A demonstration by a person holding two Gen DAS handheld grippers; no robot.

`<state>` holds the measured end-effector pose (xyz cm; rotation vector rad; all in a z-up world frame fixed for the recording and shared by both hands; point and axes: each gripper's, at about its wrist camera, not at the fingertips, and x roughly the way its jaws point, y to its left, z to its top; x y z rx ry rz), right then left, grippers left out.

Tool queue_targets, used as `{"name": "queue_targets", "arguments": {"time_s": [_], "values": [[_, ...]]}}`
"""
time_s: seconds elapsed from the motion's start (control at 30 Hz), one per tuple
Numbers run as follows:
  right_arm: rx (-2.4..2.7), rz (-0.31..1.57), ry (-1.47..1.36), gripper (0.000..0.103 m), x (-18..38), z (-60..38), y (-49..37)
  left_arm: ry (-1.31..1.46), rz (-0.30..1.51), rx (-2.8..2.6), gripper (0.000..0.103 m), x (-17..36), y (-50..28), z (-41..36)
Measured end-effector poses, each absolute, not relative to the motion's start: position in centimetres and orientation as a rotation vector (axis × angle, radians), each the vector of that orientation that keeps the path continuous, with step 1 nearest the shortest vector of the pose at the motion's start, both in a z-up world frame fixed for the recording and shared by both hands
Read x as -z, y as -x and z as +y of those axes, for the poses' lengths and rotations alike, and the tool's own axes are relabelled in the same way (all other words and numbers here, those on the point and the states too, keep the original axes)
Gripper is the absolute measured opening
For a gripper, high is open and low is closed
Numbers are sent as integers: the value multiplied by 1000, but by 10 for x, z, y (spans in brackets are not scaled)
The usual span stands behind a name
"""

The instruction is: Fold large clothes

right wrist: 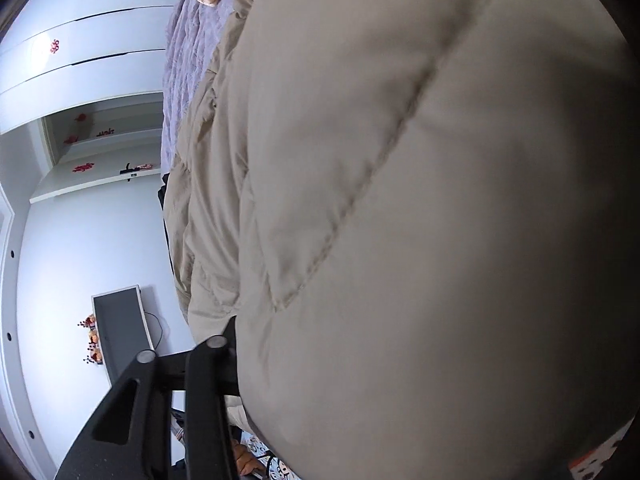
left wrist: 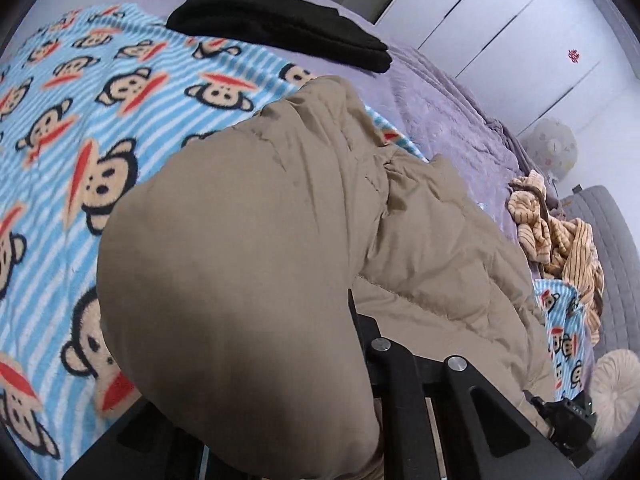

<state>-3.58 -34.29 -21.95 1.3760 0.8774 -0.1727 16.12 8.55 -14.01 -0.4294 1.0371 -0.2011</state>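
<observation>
Beige quilted puffer jacket [left wrist: 248, 248] bunched on a blue-striped fleece blanket with monkey faces [left wrist: 76, 128] — both grippers buried in its folds.

Lilac bedspread [left wrist: 448, 120] lies under the blanket, with a folded black garment [left wrist: 280, 28] beyond the jacket and a crumpled tan striped garment [left wrist: 560, 236] off to the right. Left gripper [left wrist: 360, 328] is clamped on jacket fabric; right gripper [right wrist: 236, 340] pinches a quilted fold.
</observation>
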Motion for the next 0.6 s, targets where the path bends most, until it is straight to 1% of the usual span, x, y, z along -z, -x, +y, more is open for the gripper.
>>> {"name": "queue_targets", "arguments": {"time_s": [0.03,0.07,0.17,0.4,0.6], "values": [[168,874,-1353,31,215,-341,36,417,1027,208,17,135,-158,85],[161,872,-1334,28,211,-339,36,408,1021,215,16,130,-154,86],[134,859,-1306,24,198,-337,42,372,1007,245,16,116,-139,93],[108,872,-1241,23,168,-312,81,335,1063,332,16,100,-78,119],[165,918,-1242,23,164,-283,137,338,1196,374,16,112,-15,143]]}}
